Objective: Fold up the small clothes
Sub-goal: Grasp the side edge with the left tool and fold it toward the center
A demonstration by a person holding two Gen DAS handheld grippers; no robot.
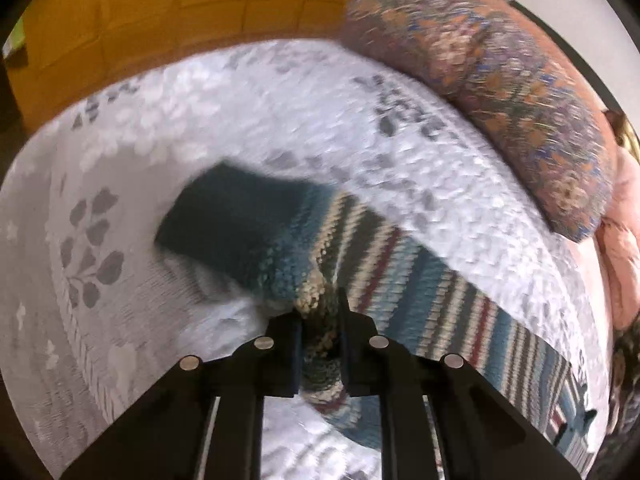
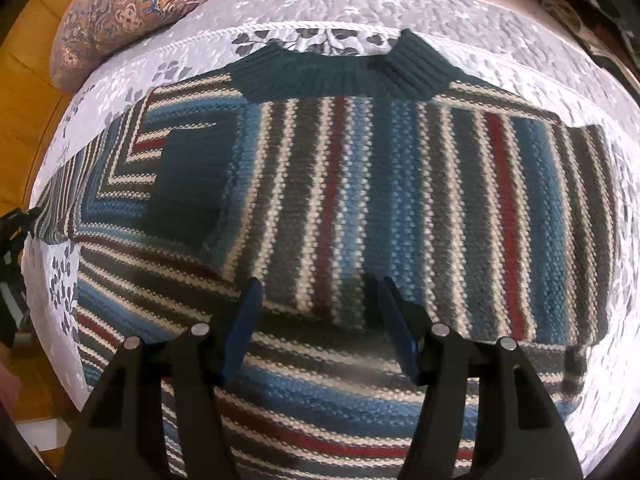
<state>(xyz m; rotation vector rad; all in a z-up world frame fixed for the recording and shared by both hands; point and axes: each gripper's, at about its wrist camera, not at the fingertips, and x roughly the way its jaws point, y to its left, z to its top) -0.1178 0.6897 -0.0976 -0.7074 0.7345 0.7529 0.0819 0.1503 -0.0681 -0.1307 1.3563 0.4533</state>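
Striped knit sweater (image 2: 360, 184) lies spread on a bed under a white bedspread (image 2: 460, 12) with grey leaf print; stripes in blue, grey, cream and red, dark teal ribbed collar (image 2: 340, 76) at the far edge in the right wrist view. One sleeve is folded in over the body, its dark teal cuff (image 2: 192, 184) lying on the stripes left of centre. In the left wrist view the sweater (image 1: 420, 280) runs from the tongs off to the lower right, with a dark teal ribbed piece (image 1: 228, 220) lying on the bedspread (image 1: 200, 120) further out; which part of the sweater it is I cannot tell, the frame is motion-blurred. Left tongs (image 1: 320, 312) are narrow, pinched on a bunched bit of the sweater's knit, fabric visibly caught between the two fingers. Right tongs (image 2: 316, 292) are spread wide with blue pads (image 2: 244, 320), hovering over the lower middle of the sweater, nothing between them; whether the tips touch the knit I cannot tell. A patterned floral pillow (image 1: 500, 100) sits at the far right edge of the bed in the left view, and shows at upper left (image 2: 120, 12) in the right view. Pink bedding (image 1: 624, 248) is beside the pillow. Orange-yellow tiled floor (image 1: 160, 8) beyond the bed. A bit of the other device (image 2: 12, 240) shows at the left edge of the right wrist view, at the sweater's side.
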